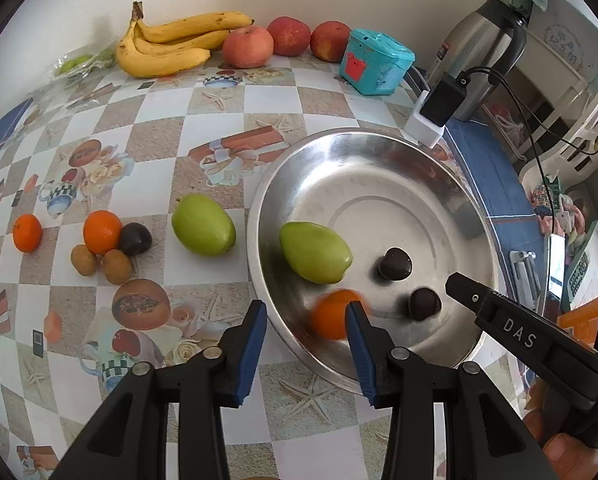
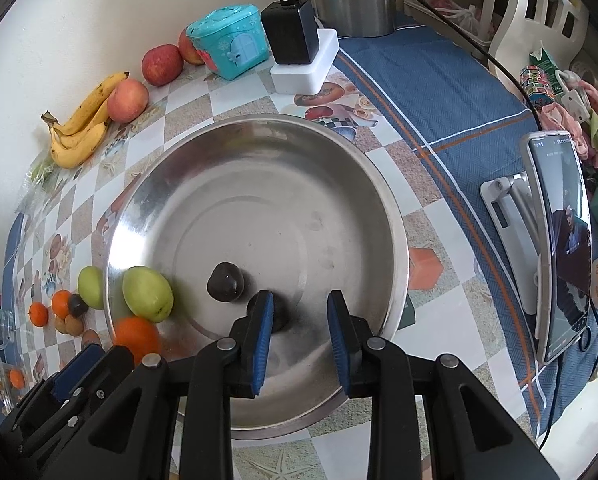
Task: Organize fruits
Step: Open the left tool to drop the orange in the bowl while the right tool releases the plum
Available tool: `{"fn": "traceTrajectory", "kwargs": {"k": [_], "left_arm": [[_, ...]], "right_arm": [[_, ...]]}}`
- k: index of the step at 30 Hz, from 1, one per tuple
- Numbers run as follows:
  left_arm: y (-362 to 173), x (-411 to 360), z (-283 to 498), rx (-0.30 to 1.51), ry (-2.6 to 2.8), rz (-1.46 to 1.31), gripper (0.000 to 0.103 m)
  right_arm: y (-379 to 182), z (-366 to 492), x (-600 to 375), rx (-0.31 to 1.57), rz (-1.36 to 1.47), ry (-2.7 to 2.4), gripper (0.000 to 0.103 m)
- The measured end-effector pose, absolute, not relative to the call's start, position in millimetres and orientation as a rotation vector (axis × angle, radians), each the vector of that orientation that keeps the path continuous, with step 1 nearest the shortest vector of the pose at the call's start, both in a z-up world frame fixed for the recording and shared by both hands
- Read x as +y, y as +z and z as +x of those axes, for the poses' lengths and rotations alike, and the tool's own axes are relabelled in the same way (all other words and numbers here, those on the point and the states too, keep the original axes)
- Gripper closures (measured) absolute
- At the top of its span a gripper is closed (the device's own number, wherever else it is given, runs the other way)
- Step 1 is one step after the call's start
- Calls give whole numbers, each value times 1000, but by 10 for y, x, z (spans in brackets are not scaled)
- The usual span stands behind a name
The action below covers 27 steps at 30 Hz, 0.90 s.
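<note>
While you hold both tools over the near edge of the steel bowl (image 1: 379, 152), your left gripper (image 1: 307, 320) has its blue pads spread apart with nothing between them; a blurred orange (image 1: 331, 316) lies in the bowl just beyond and partly behind the right-hand pad. Your right gripper (image 2: 299, 312) is likewise spread wide and holds nothing, and a dark round fruit (image 2: 279, 316) sits on the bowl floor just past its left pad, partly hidden by it. A second dark fruit (image 2: 225, 282) rests a little farther in, apart from the first. Near the bowl's left wall lies a green fruit (image 1: 315, 252), close to the orange; whether the two touch you cannot tell because of the blur.

Outside the bowl on the patterned tablecloth (image 1: 219, 128), another green fruit (image 1: 203, 225) lies just beside the rim. Farther left sits a cluster: an orange (image 1: 102, 231) touching a dark fruit (image 1: 135, 239), with two small brown fruits (image 1: 101, 264) in front of them, and a lone orange (image 1: 27, 233) off to the left.

Along the wall at the back lie a bunch of bananas (image 1: 167, 46), three apples (image 1: 247, 46) in a row and a teal plastic box (image 1: 375, 62). To the right stand a charger block (image 2: 289, 32), a steel kettle (image 1: 483, 44) and a phone on a stand (image 2: 559, 240).
</note>
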<state>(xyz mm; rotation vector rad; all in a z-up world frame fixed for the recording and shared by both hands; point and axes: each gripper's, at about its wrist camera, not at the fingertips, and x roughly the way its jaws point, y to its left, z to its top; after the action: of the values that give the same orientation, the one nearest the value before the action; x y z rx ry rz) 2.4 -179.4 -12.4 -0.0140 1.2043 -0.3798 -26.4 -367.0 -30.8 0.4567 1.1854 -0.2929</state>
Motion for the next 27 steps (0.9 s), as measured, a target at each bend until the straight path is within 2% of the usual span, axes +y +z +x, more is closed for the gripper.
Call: {"fn": "traceTrajectory", "kwargs": {"k": [7,12,24,27], "left_arm": [[-147,-1716,67,1219,-345,-27,57],[-161,-1637,102,1225,-304,-39,49],[-261,-1384,185,1260,-127,-20,39],[-304,-1300,202,1276,-75,-22,33]], "right_arm": [[-311,-270,-3665,1184,456,-294,74],[-310,-269,-3659,1184,457,-294,74],[-280,-249,-3636,1178,449,-291,74],[-282,-233,-3624,1180,440,-290,68]]}}
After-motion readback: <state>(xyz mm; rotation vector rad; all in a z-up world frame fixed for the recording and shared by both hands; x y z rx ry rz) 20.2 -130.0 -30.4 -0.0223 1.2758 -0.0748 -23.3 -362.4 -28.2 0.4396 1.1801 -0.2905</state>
